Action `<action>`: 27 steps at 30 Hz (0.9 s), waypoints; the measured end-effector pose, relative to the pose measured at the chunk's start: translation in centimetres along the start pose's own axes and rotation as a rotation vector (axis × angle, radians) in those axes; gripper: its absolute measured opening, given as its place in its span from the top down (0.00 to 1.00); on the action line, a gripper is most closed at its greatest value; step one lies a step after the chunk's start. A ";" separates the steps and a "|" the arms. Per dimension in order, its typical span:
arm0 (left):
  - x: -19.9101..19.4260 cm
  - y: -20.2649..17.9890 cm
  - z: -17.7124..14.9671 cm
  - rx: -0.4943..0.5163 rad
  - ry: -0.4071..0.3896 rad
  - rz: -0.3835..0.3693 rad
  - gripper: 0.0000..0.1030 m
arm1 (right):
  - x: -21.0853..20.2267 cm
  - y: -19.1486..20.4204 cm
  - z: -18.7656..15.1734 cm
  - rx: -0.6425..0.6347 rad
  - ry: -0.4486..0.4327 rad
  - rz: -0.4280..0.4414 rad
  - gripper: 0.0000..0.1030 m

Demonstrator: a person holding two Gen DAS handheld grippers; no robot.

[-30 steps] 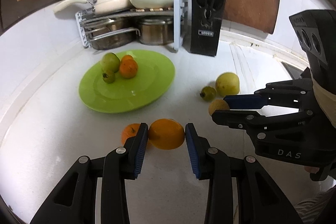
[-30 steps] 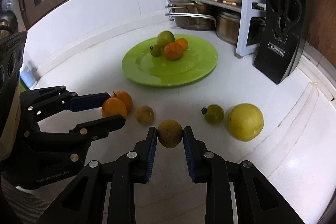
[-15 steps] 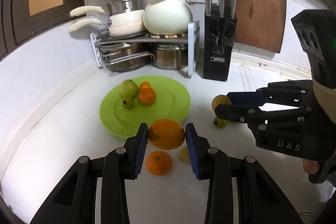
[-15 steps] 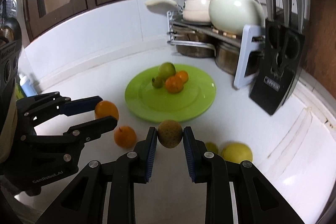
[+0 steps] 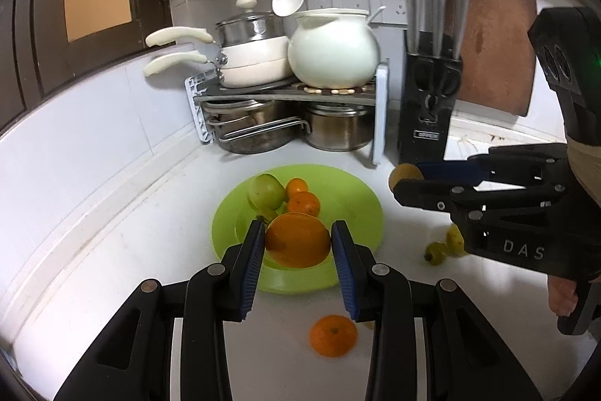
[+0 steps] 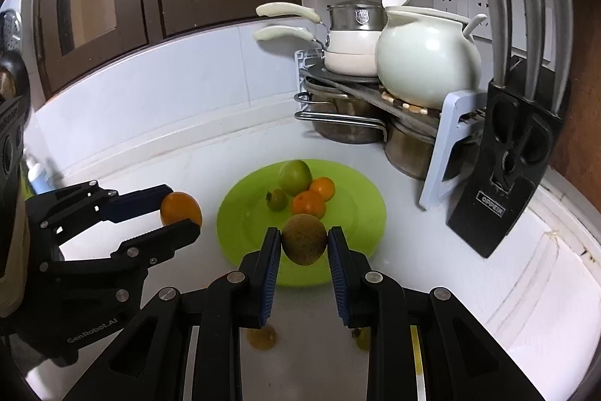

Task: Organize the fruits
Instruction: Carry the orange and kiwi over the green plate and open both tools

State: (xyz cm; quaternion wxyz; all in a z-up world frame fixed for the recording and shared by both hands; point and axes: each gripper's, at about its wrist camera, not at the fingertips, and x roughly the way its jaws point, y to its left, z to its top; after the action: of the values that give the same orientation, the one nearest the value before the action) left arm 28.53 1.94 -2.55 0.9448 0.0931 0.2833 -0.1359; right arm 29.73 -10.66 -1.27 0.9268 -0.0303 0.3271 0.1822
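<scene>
The left gripper (image 6: 180, 209), marked "GenRobot.AI" on its body, is closed on an orange (image 5: 298, 244) held above the near rim of the green plate (image 5: 360, 202). To its right the right gripper (image 6: 304, 245), lettered "DAS", pinches a brown speckled fruit (image 6: 304, 239) over the same rim. Ahead of both, the plate holds a green fruit (image 6: 295, 174) and small oranges (image 6: 308, 203). Another orange (image 5: 332, 336) lies on the white surface (image 5: 112, 250) below the left gripper. Far right, the knife block (image 6: 503, 171) reads "OPPEIN"; open surface lies to the plate's left.
</scene>
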 end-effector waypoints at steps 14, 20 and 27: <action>6.1 3.1 0.7 -0.038 0.121 -0.029 0.65 | 6.2 -1.3 1.0 0.038 0.113 -0.011 0.74; 8.7 3.6 0.5 -0.032 0.177 -0.030 0.65 | 8.3 -1.8 0.8 0.054 0.155 -0.010 0.74; 10.3 3.6 0.3 -0.030 0.209 -0.036 0.65 | 9.4 -2.3 0.7 0.066 0.175 -0.017 0.74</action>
State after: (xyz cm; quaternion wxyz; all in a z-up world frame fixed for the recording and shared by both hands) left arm 38.04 3.19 -7.69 0.9088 0.0875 0.3839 -0.1382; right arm 37.77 -9.65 -6.68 0.8967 -0.0182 0.4122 0.1603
